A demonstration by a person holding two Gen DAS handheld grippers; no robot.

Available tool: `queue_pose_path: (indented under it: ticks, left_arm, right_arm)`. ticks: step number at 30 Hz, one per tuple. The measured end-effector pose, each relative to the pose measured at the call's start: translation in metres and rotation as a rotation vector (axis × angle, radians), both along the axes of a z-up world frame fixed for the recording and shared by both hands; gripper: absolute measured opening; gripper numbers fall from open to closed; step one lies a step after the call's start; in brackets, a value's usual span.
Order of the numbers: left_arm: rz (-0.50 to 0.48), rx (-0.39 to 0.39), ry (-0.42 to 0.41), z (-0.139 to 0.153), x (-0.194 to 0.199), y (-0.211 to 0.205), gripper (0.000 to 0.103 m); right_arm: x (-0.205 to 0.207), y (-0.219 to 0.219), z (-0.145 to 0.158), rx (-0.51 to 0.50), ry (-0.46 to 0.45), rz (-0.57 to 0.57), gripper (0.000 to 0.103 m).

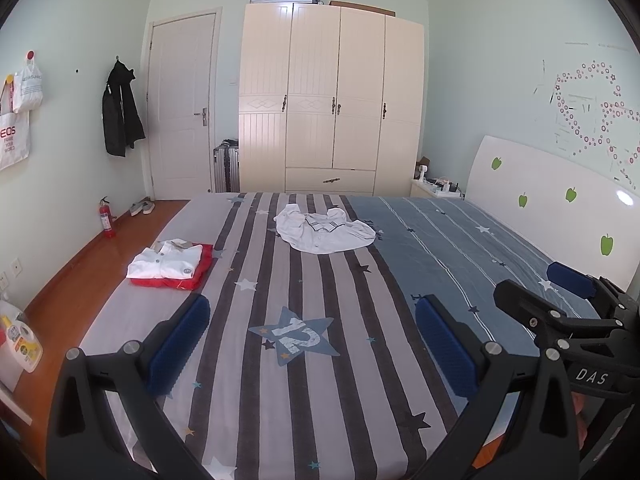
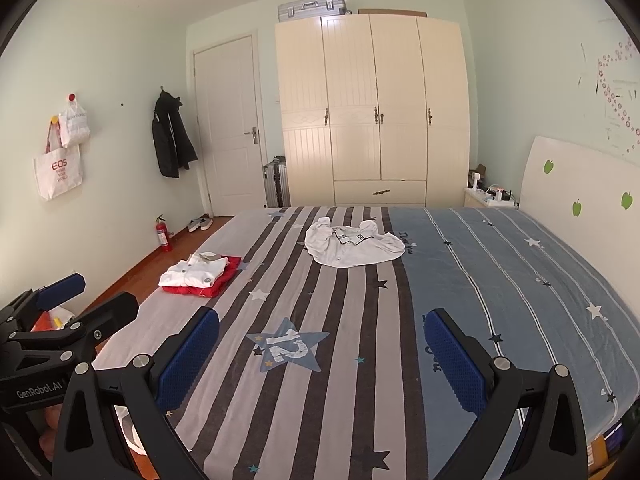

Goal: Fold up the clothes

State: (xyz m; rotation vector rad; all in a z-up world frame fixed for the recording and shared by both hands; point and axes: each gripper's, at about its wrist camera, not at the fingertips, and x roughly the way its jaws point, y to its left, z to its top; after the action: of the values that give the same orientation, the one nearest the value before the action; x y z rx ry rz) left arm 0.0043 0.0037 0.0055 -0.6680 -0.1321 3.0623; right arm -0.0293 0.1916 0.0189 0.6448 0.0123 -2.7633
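Striped bed [image 1: 320,380] holds a crumpled white shirt [image 1: 325,230], both grippers empty.

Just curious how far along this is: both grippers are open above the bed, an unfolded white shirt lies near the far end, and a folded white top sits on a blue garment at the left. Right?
Nearly. The folded white top sits on a red garment, not blue, as the left wrist view shows. The rest holds.
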Motion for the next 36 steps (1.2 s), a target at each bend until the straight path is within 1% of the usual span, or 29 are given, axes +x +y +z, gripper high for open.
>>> queue_pose_path:
  ticks: [18,26,28,31,34,36]
  left_arm:
    - [0.007,0.0,-0.005,-0.002,-0.004,0.002,0.102]
    - [0.012,-0.002,-0.013,-0.009,-0.008,0.002,0.102]
    - [0.016,-0.001,-0.02,-0.014,-0.012,0.0,0.102]
    - [0.013,-0.001,-0.036,-0.03,-0.022,-0.002,0.102]
    - [0.005,-0.004,-0.053,-0.056,-0.04,-0.006,0.102]
    - [-0.008,0.004,-0.074,-0.08,-0.058,-0.01,0.102]
  right_arm:
    - [-0.003,0.001,0.001,-0.001,-0.004,0.002,0.102]
    - [-0.008,0.002,-0.005,-0.004,-0.011,-0.001,0.102]
    - [-0.011,0.002,-0.008,-0.003,-0.015,-0.003,0.102]
    - [-0.021,0.002,-0.018,-0.002,-0.03,-0.011,0.102]
    - [-0.038,0.002,-0.038,0.009,-0.047,-0.027,0.102]
    - [-0.056,0.0,-0.059,0.023,-0.068,-0.042,0.102]
